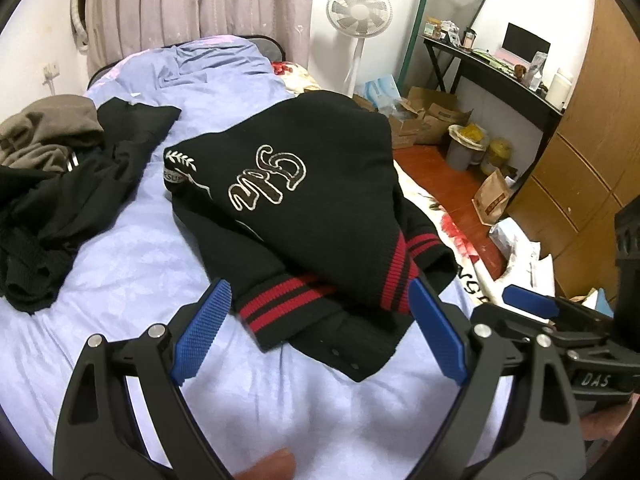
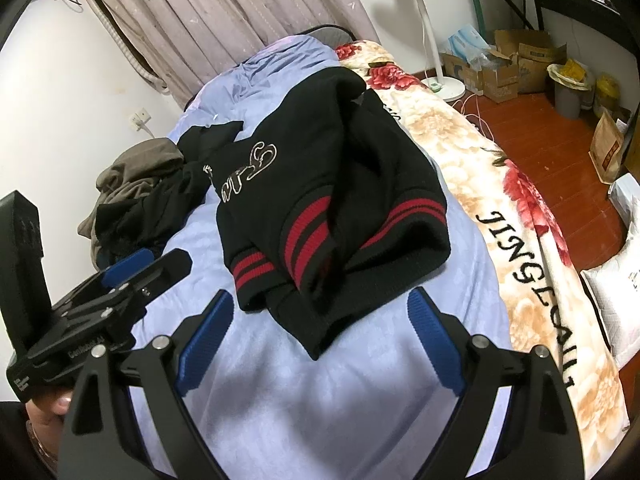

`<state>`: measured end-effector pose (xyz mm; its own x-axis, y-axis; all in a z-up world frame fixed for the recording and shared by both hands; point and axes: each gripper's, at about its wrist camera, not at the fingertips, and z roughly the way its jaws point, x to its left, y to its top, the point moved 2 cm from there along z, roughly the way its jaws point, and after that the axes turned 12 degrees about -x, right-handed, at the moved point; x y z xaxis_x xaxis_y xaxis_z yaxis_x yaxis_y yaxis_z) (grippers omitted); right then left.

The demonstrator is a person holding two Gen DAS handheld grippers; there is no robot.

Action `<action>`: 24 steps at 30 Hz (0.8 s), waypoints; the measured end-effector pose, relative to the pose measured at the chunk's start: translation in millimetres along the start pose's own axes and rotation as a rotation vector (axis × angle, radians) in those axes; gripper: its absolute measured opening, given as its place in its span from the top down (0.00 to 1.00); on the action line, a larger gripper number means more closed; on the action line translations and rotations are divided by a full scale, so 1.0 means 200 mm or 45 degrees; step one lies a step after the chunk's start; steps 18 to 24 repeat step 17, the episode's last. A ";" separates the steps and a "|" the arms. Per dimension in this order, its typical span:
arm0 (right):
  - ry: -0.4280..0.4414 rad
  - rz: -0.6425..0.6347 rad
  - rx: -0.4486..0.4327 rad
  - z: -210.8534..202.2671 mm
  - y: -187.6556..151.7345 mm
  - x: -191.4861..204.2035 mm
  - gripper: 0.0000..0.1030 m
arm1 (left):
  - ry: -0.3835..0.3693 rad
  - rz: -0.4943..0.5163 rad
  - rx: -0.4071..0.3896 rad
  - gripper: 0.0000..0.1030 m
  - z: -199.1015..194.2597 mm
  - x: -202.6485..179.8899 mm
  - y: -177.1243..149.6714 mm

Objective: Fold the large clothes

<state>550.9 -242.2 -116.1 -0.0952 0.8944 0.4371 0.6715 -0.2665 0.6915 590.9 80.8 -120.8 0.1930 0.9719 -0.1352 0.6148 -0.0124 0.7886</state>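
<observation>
A black jacket (image 1: 316, 184) with white embroidered lettering and red-striped ribbed cuffs lies folded on the lilac bed sheet (image 1: 132, 300); it also shows in the right wrist view (image 2: 332, 184). My left gripper (image 1: 320, 320) is open and empty, its blue pads just short of the jacket's near hem. My right gripper (image 2: 320, 320) is open and empty, also just short of the near hem. The right gripper shows at the right edge of the left wrist view (image 1: 532, 300), and the left gripper at the left of the right wrist view (image 2: 132, 268).
A pile of black and brown-grey clothes (image 1: 52, 184) lies at the bed's left. A floral blanket (image 2: 520, 208) runs along the bed's right side. Beyond are a white fan (image 1: 358, 12), cardboard boxes (image 1: 424, 116), bins, a black desk (image 1: 492, 68) and a wooden wardrobe (image 1: 592, 152).
</observation>
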 end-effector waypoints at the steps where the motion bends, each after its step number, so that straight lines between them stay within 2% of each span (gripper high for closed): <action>1: 0.000 0.002 0.001 0.00 0.00 0.00 0.15 | -0.001 0.000 0.000 0.15 0.00 -0.01 -0.01; 4: -0.004 0.003 0.003 0.00 0.00 -0.01 0.15 | -0.022 -0.001 -0.008 0.14 0.00 -0.02 -0.01; 9: -0.002 0.012 0.011 -0.01 0.00 -0.04 0.15 | -0.002 -0.048 -0.013 0.14 -0.01 -0.02 -0.03; 24: 0.007 0.010 0.034 -0.02 -0.01 -0.09 0.15 | 0.037 0.002 0.003 0.14 -0.02 -0.08 -0.02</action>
